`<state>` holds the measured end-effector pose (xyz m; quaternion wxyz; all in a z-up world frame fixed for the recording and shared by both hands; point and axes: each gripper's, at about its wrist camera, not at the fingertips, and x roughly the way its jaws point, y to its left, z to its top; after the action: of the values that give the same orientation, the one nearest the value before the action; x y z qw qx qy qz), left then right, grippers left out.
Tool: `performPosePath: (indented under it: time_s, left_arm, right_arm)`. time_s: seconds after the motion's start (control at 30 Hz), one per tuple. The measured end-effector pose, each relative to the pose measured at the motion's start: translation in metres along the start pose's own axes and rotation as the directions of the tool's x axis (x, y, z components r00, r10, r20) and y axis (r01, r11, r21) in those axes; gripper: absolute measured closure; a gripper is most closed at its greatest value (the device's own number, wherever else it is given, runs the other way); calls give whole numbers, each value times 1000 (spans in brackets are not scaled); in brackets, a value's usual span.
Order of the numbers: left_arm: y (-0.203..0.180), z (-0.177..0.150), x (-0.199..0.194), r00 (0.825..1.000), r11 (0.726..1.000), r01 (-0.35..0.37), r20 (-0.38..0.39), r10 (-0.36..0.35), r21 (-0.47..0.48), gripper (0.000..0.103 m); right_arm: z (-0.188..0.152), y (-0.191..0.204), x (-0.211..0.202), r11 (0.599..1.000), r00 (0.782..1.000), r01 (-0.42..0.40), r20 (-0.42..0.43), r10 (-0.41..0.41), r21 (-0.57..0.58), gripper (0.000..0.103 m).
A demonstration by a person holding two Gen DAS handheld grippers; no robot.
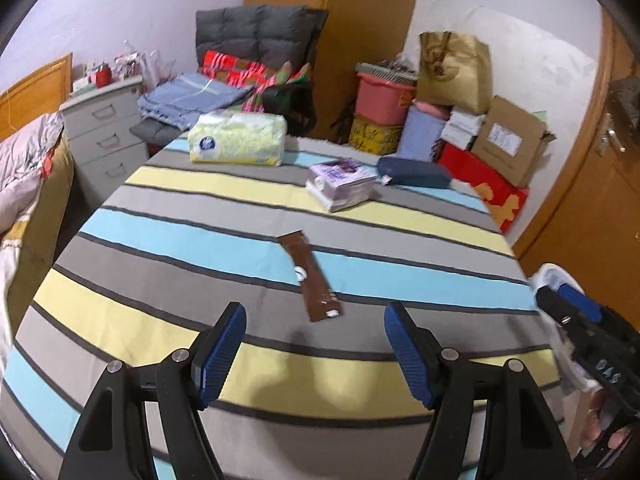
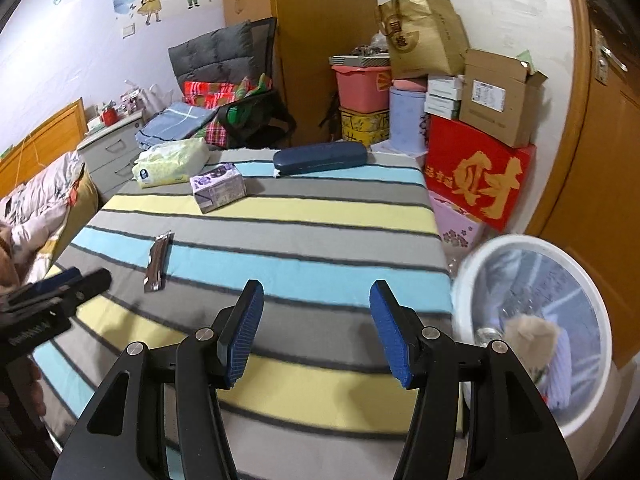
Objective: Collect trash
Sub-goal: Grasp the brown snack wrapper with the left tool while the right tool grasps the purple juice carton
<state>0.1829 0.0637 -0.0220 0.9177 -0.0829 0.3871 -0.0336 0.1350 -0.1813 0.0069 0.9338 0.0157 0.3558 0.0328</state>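
Note:
A flat brown wrapper (image 1: 311, 278) lies on the striped table cloth (image 1: 200, 240); it also shows in the right wrist view (image 2: 158, 258). My left gripper (image 1: 315, 318) is open and empty, just short of the wrapper's near end. My right gripper (image 2: 316, 296) is open and empty over the table's right part, well right of the wrapper. A white trash bin (image 2: 516, 246) lined with a clear bag stands off the table's right edge and holds some trash. The left gripper shows at the left of the right wrist view (image 2: 80, 280), and the right gripper at the right of the left wrist view (image 1: 568, 300).
On the far part of the table lie a yellow tissue pack (image 1: 238, 140), a purple tissue pack (image 1: 342, 184) and a dark blue case (image 1: 414, 172). Boxes and bags (image 2: 476, 176) are stacked behind the table. A bed (image 1: 24, 184) is at the left.

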Motion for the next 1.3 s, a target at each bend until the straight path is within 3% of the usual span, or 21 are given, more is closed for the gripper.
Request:
performPosePath:
  time_s: [0.4,0.5,0.6,0.77,0.97,1.07,1.3]
  left_arm:
    - [4,21,72,994,997,-53,-92,58,55,33]
    - [7,22,81,992,993,-76,-99,84,86,42]
    - [16,24,86,992,998,-32,-122,40,61,52]
    - [26,28,87,992,996,-30,-116,39,82,76]
    - [52,33,84,993,998,-38,-109,43,44,76]
    - [65,34,82,994,999,-36,-105,38,22,76]
    - [84,35,78,995,999,-41,-97,39,-14,76]
  right_arm:
    - [34,15,49,998,997,-66,-41,66,-19,46]
    - [40,21,58,997,996,-76,-49,74,-33,46]
    - [48,30,67,993,993,-108,-47,106,-48,46]
    - [58,43,83,987,986,-158,-60,155,-42,46]
    - [70,62,100,984,984,-170,-68,166,-60,46]
    - [81,70,111,983,981,-181,-82,178,-39,40]
    - [97,85,138,989,979,-147,-139,150,27,39]
